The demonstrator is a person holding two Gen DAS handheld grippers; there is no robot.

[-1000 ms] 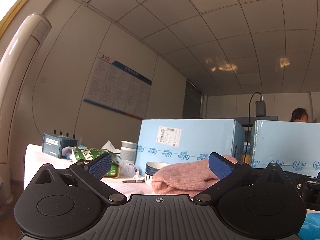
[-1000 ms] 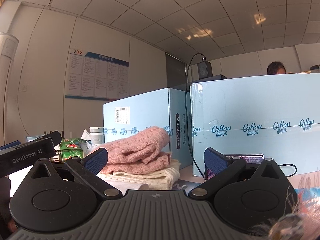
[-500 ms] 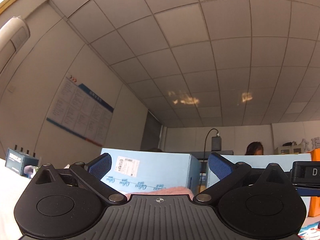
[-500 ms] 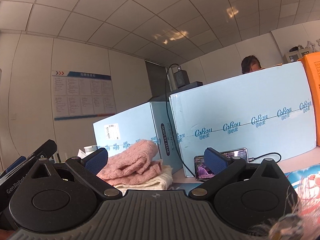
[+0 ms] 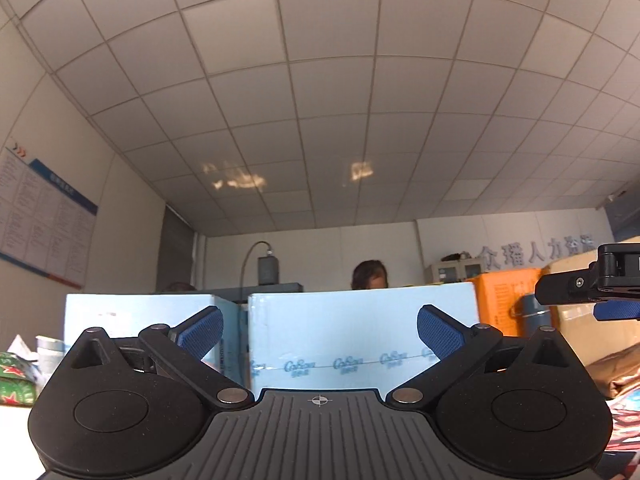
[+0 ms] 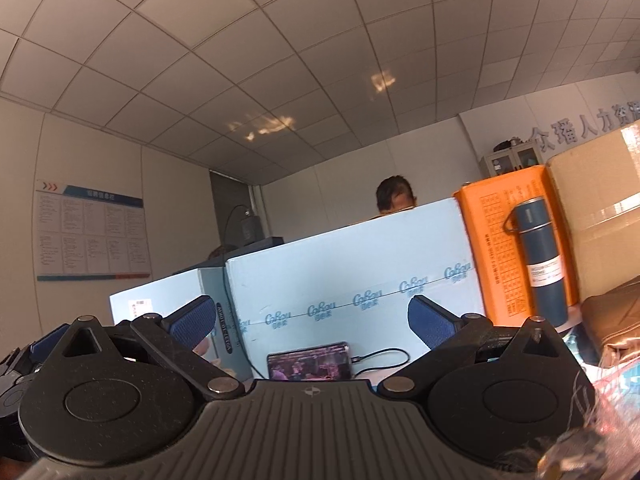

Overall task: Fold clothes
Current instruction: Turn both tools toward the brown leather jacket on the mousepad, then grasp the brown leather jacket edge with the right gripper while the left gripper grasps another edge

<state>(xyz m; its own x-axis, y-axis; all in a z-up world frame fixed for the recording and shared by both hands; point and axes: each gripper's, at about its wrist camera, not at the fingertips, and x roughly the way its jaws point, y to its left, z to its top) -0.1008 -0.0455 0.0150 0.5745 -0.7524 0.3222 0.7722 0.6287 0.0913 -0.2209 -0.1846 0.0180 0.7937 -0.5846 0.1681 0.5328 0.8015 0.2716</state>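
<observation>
Both of your cameras are tipped up at the ceiling point(image 5: 320, 80), so the biggest risk from here is simply that you reach down without seeing what you are reaching for: no garment shows clearly in either view, and I cannot tell where the clothes lie, beyond a strip of patterned fabric point(image 5: 624, 412) at the lower right edge of the left view that may or may not be one of them. Bring the views down before you close on anything. The big pale blue boxes point(image 6: 352, 264) stand right in front of you, and a forward push at this angle would drive a fingertip into them. To your right sit an orange box point(image 6: 492, 248) and a tall blue flask point(image 6: 540, 264) standing upright in front of it; a wide sweep of the right hand-held gripper point(image 6: 306, 316) could tip the flask over. That gripper is spread wide and holds nothing, and the left hand-held gripper point(image 5: 320, 330) is likewise wide and empty. In the left view the right one shows up close at the right edge, so the two could knock together if you swing them inward at once. Smallest but easiest to snag: a phone point(image 6: 309, 363) leans against the blue box just ahead of the right gripper, with its cable point(image 6: 380, 358) looping out beside it; an open finger dragged through there could catch the cable and pull the phone down.
</observation>
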